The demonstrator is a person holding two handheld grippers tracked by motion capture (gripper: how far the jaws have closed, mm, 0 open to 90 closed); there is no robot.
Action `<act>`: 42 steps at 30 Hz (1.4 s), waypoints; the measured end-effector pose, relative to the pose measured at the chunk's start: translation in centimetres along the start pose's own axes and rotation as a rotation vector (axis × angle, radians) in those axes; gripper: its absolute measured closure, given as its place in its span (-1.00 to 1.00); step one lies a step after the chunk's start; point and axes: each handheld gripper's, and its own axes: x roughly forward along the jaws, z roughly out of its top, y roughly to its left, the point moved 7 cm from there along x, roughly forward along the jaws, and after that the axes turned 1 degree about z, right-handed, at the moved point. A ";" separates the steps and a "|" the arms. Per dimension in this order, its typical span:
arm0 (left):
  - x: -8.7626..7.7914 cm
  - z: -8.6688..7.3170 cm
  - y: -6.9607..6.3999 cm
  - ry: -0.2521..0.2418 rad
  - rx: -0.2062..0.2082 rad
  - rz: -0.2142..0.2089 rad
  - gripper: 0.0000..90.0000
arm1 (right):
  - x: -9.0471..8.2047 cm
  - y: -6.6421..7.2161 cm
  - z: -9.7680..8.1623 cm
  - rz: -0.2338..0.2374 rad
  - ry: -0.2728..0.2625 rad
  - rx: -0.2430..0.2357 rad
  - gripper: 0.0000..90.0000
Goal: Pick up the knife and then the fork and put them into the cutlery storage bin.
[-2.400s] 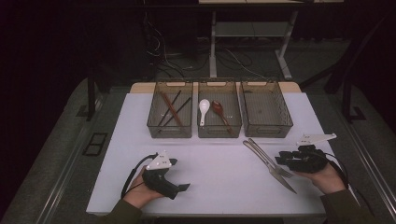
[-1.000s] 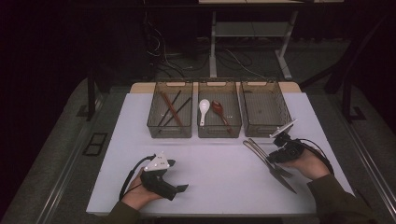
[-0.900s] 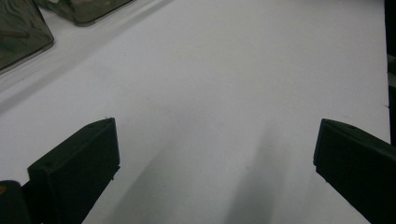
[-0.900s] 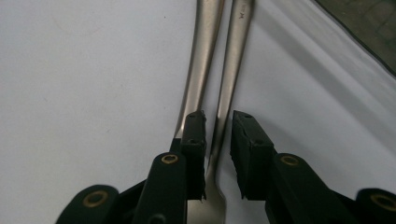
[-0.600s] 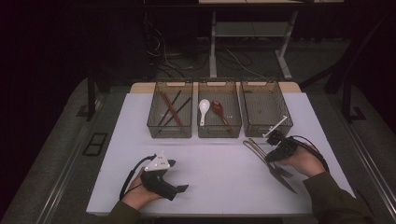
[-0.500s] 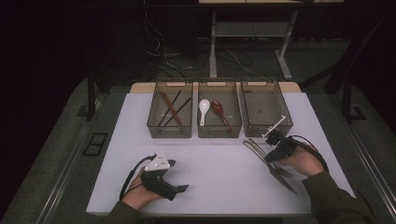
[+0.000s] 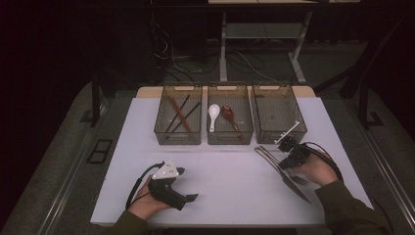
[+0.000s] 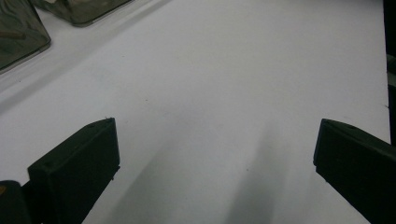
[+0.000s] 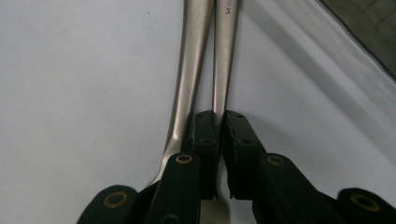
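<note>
Two steel utensils (image 9: 205, 56) lie together, one pinched by the right gripper (image 9: 219, 122); left gripper (image 8: 210, 154) gapes wide.

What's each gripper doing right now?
Left gripper: open, empty.
Right gripper: jaws just closing, shut on a metal handle.

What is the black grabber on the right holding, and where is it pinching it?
The right gripper has just been closing on the handle of one metal utensil, with a second one lying beside its jaws. The left gripper holds nothing.
</note>
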 end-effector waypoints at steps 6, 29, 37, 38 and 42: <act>0.0 0.0 0.0 0.001 0.002 -0.002 -1.00 | -0.2 -0.4 -0.4 -0.003 -0.010 0.001 0.85; 0.3 0.2 0.0 0.002 0.005 -0.007 -1.00 | -4.7 -2.0 -1.8 0.048 -0.230 0.027 0.85; 0.2 0.2 0.1 0.000 0.003 -0.007 -1.00 | -7.3 -2.1 -1.7 0.063 -0.331 0.013 0.85; 0.2 0.2 0.1 -0.002 0.002 -0.006 -1.00 | -7.6 -2.1 -1.7 0.062 -0.343 0.011 0.85; 0.2 0.2 0.1 -0.003 0.000 -0.004 -1.00 | -8.7 -2.1 -1.5 0.063 -0.373 0.004 0.85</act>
